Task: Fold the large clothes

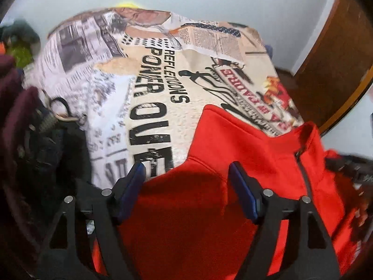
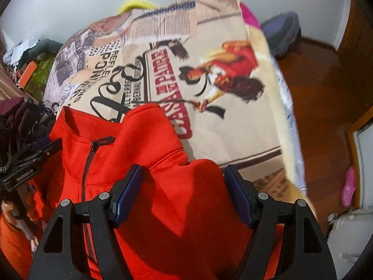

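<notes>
I am holding both grippers, fingers apart and gripping nothing, over a red jacket (image 2: 130, 144) lying on a printed bedspread (image 2: 233, 126).

It is looking soft, thick and floppy; I am judging the shoulders best for gripping. Its collar is pointing toward the upper frame, zip running lengthwise toward me. Left gripper (image 1: 186, 182), right gripper (image 2: 184, 184).

A red zip-front jacket (image 1: 233, 140) with a stand-up collar (image 2: 77, 126) lies front side up on the bed's printed newspaper-collage cover (image 1: 149, 88). Its dark zipper (image 2: 87, 163) is closed up to the collar, the pull at the neck. The shoulders lie toward the middle of the bed, the collar slightly raised, the fabric mostly smooth with soft folds.
</notes>
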Available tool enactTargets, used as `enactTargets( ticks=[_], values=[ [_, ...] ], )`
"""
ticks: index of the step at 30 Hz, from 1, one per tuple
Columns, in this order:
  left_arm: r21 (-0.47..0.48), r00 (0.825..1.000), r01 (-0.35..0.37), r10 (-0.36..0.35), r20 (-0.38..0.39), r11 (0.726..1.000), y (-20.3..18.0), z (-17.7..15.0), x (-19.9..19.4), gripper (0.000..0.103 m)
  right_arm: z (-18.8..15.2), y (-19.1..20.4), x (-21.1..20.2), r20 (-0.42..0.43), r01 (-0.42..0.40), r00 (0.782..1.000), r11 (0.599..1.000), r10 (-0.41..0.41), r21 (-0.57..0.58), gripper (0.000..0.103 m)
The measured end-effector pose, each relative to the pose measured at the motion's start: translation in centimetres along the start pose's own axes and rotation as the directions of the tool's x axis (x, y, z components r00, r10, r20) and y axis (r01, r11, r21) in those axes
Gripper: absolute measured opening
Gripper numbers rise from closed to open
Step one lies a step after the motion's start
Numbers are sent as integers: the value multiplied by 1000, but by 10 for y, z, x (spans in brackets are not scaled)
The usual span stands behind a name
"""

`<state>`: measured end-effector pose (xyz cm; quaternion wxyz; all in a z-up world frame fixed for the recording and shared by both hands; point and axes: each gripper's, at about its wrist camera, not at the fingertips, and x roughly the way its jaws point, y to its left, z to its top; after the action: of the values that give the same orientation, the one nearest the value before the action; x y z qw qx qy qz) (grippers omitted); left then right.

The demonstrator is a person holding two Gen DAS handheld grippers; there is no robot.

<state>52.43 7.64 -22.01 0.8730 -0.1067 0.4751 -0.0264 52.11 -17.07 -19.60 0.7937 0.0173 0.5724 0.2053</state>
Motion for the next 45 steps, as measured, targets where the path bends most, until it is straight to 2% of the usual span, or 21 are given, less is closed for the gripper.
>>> enactTargets(
  ticks=[2, 3, 4, 5, 6, 7, 8, 9, 10, 12, 14, 17, 20, 25, 31, 35, 39, 43, 45],
  values=[
    [-22, 1000, 24, -24, 4, 999, 3, 0, 1, 74, 1, -3, 2, 11, -32, 999, 999, 32, 20, 68],
    [-17, 1000, 22, -22, 5, 1000, 2, -1, 1, 72, -1, -5, 2, 12, -59, 998, 998, 59, 32, 62],
    [-4, 1000, 20, -20, 9, 1000, -2, -1, -1, 65, -2, -6, 1, 13, -89, 996, 995, 89, 42, 58],
    [15, 1000, 17, -17, 14, 1000, -5, -2, -3, 60, -1, -6, 1, 15, -106, 994, 993, 106, 48, 48],
    [37, 1000, 14, -14, 15, 999, -10, -2, -5, 47, -3, -5, -1, 16, -126, 992, 991, 125, 50, 37],
    [79, 1000, 2, -4, 14, 997, -19, -5, -9, 33, -5, -3, -4, 20, -127, 992, 991, 126, 47, 32],
    [111, 1000, -17, 15, 15, 994, -26, -7, -12, 27, -5, -1, -6, 25, -121, 992, 992, 120, 44, 20],
    [141, 999, -40, 38, 16, 989, -32, -10, -14, 7, -8, 2, -11, 32, -120, 992, 992, 119, 40, 9],
    [184, 997, -77, 76, 12, 980, -41, -14, -17, 3, -10, 4, -16, 39, -128, 991, 991, 127, 43, 9],
    [227, 994, -111, 108, 28, 967, -51, -20, -26, 3, -13, 6, -26, 63, -133, 990, 990, 130, 48, 7],
    [245, 993, -117, 108, 48, 963, -56, -24, -41, 3, -18, 11, -45, 106, -133, 986, 990, 129, 34, 7],
    [257, 993, -98, 78, 89, 961, -63, -28, -78, 3, -29, 19, -80, 162, -159, 974, 987, 156, 4, 7],
    [267, 989, -90, 54, 140, 959, -68, -35, -121, 3, -44, 30, -112, 208, -145, 967, 989, 149, -36, 7],
    [266, 983, -37, -14, 185, 963, -67, -58, -187, 2, -88, 60, -163, 275, -94, 952, 985, 132, -146, 7],
    [244, 978, 45, -92, 185, 969, -57, -107, -237, 2, -141, 72, -185, 300, -65, 946, 979, 122, -194, 7],
    [242, 981, 72, -112, 160, 968, -50, -144, -247, 2, -172, 66, -181, 287, -65, 951, 982, 115, -180, 7],
    [223, 988, 100, -124, 97, 970, -43, -182, -239, 3, -202, 58, -169, 256, -58, 962, 987, 96, -152, 7],
    [211, 993, 104, -112, 29, 972, -40, -221, -222, 3, -228, 48, -150, 218, -23, 975, 993, 48, -118, 7],
    [222, 996, 83, -86, 1, 972, -42, -241, -213, 3, -241, 43, -144, 203, -7, 979, 995, 28, -101, 7]
  ],
)
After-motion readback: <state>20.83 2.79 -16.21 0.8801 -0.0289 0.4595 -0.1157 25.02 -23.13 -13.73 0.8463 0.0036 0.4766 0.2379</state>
